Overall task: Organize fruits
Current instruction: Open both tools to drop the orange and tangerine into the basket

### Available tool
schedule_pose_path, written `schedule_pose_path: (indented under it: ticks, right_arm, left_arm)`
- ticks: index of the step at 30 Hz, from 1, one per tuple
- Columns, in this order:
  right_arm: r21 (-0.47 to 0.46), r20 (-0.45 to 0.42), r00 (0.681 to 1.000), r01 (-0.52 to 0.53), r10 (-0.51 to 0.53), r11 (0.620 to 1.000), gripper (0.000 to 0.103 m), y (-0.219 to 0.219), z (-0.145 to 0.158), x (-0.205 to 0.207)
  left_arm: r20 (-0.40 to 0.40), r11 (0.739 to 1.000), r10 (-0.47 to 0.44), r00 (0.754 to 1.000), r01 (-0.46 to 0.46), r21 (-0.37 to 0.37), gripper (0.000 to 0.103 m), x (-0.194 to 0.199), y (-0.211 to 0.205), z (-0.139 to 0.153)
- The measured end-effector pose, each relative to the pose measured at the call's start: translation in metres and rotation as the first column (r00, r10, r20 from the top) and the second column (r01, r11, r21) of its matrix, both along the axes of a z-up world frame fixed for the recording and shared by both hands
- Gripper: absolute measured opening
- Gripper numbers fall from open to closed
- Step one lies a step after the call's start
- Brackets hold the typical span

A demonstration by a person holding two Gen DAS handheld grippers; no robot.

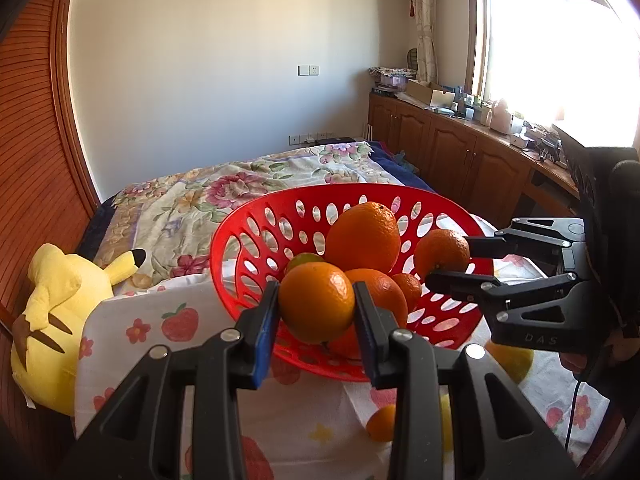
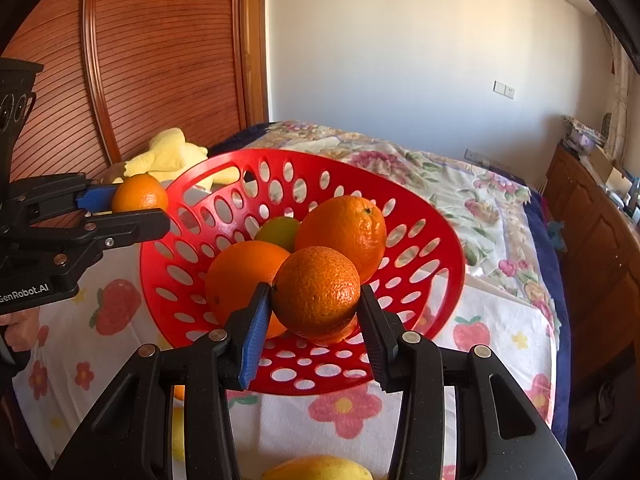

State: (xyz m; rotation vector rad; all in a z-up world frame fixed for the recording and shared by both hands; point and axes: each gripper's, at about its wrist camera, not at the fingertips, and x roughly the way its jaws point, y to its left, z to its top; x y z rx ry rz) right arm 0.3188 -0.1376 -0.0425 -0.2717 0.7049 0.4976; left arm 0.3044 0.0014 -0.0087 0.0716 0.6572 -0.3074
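In the left wrist view, the left gripper (image 1: 316,312) fills the bottom middle, and its jaws are squeezed tight on a smooth orange (image 1: 316,304). Just behind it sits the red basket (image 1: 240,236), full of holes, with a big orange (image 1: 362,238) and other fruit inside. The basket sits on a white cloth (image 1: 132,320) printed with strawberries and flowers. A loose small orange (image 1: 382,422) lies on the cloth at the bottom, right of middle. At the right of the frame, the right gripper (image 1: 446,256) has its jaws closed on a bumpy orange (image 1: 442,252) over the basket's right side. A yellow plush toy (image 1: 52,312) lies at the left edge. Behind the basket is a bed with a flowered blanket (image 1: 224,192). A brown slatted door (image 1: 32,140) is at the upper left, wooden cabinets (image 1: 452,148) run along the right, and a bright window (image 1: 560,40) shines at the upper right.

In the right wrist view, the right gripper (image 2: 316,308) is at the bottom middle, jaws clamped on the bumpy orange (image 2: 316,292) above the red basket (image 2: 192,204). The left gripper (image 2: 136,206) comes in from the left edge, holding its smooth orange (image 2: 140,198) just beside the basket's upper left rim. The white cloth (image 2: 500,340) spreads under the basket. A yellow fruit (image 2: 316,468) peeks in at the very bottom. The flowered blanket (image 2: 440,184) and a white wall (image 2: 400,60) are behind.
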Motion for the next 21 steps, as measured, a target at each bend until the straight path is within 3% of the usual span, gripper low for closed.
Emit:
schedule_pose_path:
  ticks: [21]
  right_arm:
    - [0.016,0.014,1.000,0.005,-0.006,1.000,0.047,-0.007,0.005,0.003]
  left_arm:
    - [-0.031,1.000,0.004,0.999,-0.003,0.023,0.034,0.024,-0.007,-0.012]
